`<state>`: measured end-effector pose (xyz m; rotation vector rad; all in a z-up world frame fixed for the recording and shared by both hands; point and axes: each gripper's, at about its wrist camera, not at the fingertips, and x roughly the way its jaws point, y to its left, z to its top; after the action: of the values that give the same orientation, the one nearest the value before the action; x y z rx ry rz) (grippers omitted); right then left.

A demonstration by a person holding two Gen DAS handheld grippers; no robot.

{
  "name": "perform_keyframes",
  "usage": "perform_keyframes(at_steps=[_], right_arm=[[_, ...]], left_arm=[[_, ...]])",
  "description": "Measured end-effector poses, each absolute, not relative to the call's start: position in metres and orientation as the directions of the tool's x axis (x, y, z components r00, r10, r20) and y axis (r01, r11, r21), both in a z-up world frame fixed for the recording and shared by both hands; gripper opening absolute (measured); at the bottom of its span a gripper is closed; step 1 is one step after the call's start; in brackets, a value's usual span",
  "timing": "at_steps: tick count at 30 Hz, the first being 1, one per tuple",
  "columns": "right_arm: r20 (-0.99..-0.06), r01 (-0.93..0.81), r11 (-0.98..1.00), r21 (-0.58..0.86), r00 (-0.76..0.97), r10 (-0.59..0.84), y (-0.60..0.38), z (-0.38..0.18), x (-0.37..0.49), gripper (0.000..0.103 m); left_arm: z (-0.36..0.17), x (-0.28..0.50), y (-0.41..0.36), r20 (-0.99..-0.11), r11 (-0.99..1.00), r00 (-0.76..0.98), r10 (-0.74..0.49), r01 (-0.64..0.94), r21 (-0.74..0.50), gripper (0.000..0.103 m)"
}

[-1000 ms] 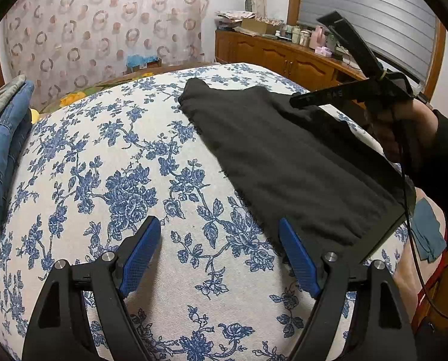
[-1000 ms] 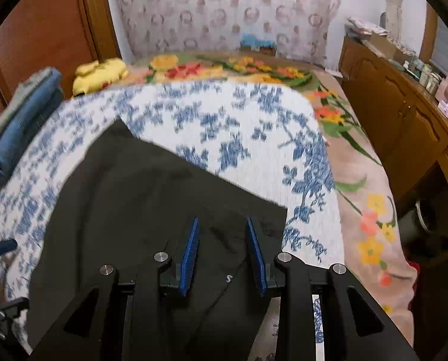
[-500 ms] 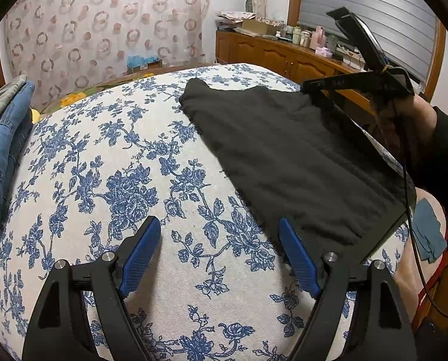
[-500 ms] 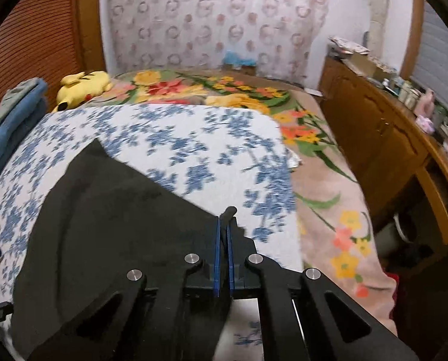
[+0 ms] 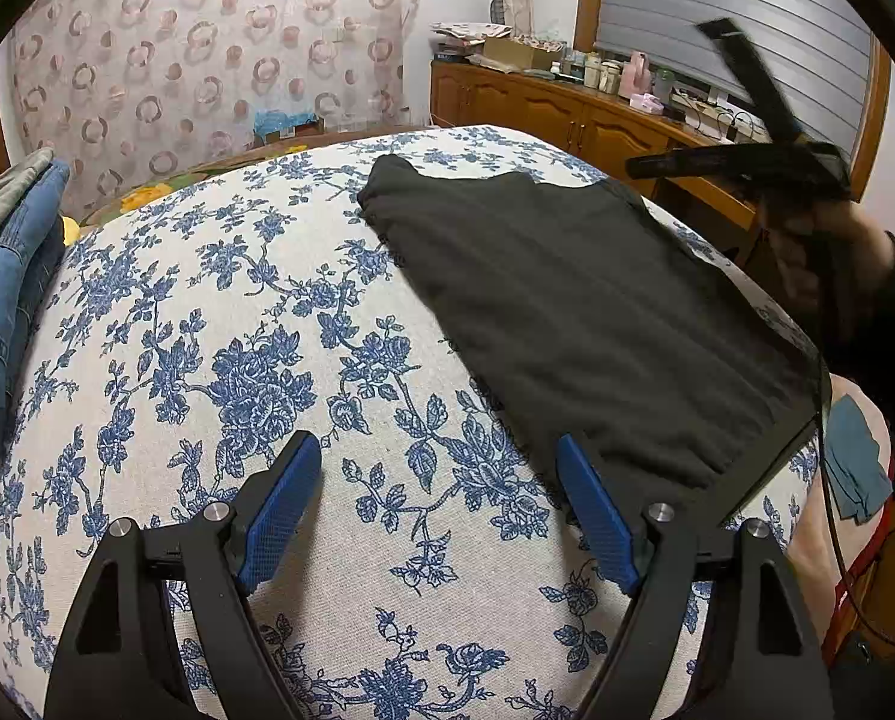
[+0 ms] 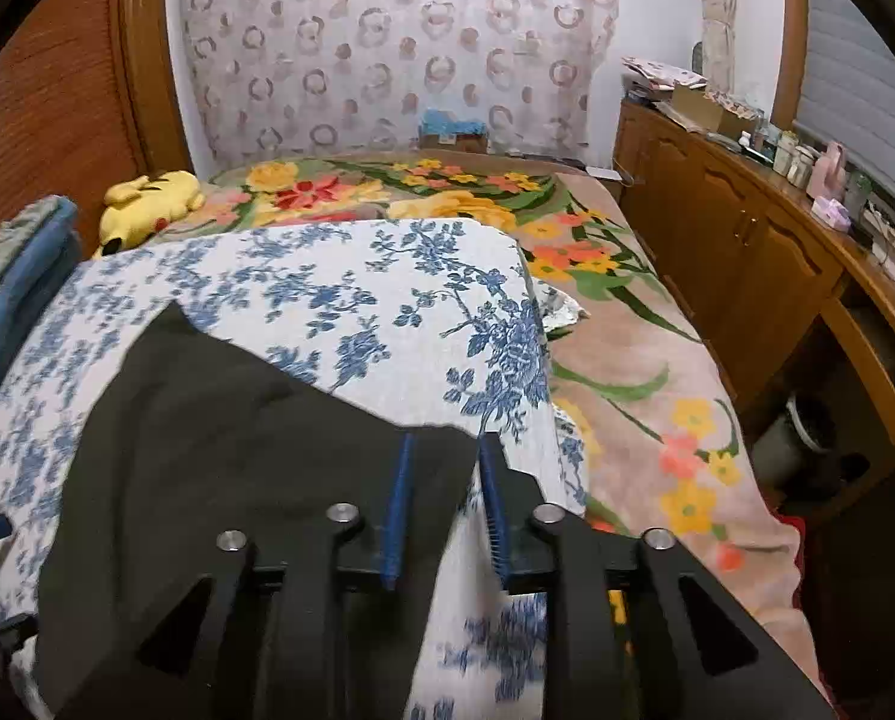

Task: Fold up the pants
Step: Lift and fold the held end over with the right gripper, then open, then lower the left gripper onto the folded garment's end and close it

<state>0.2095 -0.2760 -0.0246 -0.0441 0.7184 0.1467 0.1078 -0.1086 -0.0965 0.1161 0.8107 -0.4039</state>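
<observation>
Black pants lie flat on the blue-flowered cloth, folded into a long slab. My left gripper is open and empty, low over the cloth just left of the pants' near corner. My right gripper is open with a narrow gap, raised above the pants' right edge, holding nothing. In the left wrist view the right gripper hangs blurred in the air over the pants' far right side.
Folded jeans are stacked at the left edge of the cloth. A yellow plush toy lies on the floral blanket beyond. A wooden cabinet with bottles runs along the right.
My right gripper was shut half a second ago and has opened, letting the pants edge drop, and has lifted away. My left gripper has stayed still.
</observation>
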Motion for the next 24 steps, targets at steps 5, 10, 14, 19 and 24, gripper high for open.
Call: perform_keyframes(at_steps=[5, 10, 14, 19, 24], right_arm=[[-0.629, -0.215, 0.975, 0.048, 0.752, 0.197, -0.278, -0.023, 0.150, 0.032], [-0.622, -0.259, 0.963, 0.070, 0.744, 0.245, -0.283, -0.032, 0.093, 0.032], [-0.623, -0.253, 0.963, 0.098, 0.738, 0.258, -0.290, -0.042, 0.060, 0.032], [-0.639, -0.237, 0.968, 0.078, 0.734, 0.231, -0.291, -0.050, 0.040, 0.032], [-0.644, -0.226, 0.969, 0.102, 0.727, 0.238, -0.292, -0.047, 0.028, 0.032]], left_arm=[[-0.096, 0.108, -0.109, -0.724, 0.918, 0.618, -0.306, 0.394, -0.051, 0.082], [-0.094, 0.104, -0.109, -0.716, 0.919, 0.632, -0.298, 0.393, -0.035, 0.082], [-0.090, 0.097, -0.111, -0.709, 0.919, 0.643, -0.289, 0.394, -0.017, 0.082], [-0.079, 0.080, -0.113, -0.704, 0.906, 0.636, -0.316, 0.422, -0.026, 0.082], [-0.077, 0.062, -0.116, -0.709, 0.888, 0.613, -0.348, 0.457, -0.041, 0.082]])
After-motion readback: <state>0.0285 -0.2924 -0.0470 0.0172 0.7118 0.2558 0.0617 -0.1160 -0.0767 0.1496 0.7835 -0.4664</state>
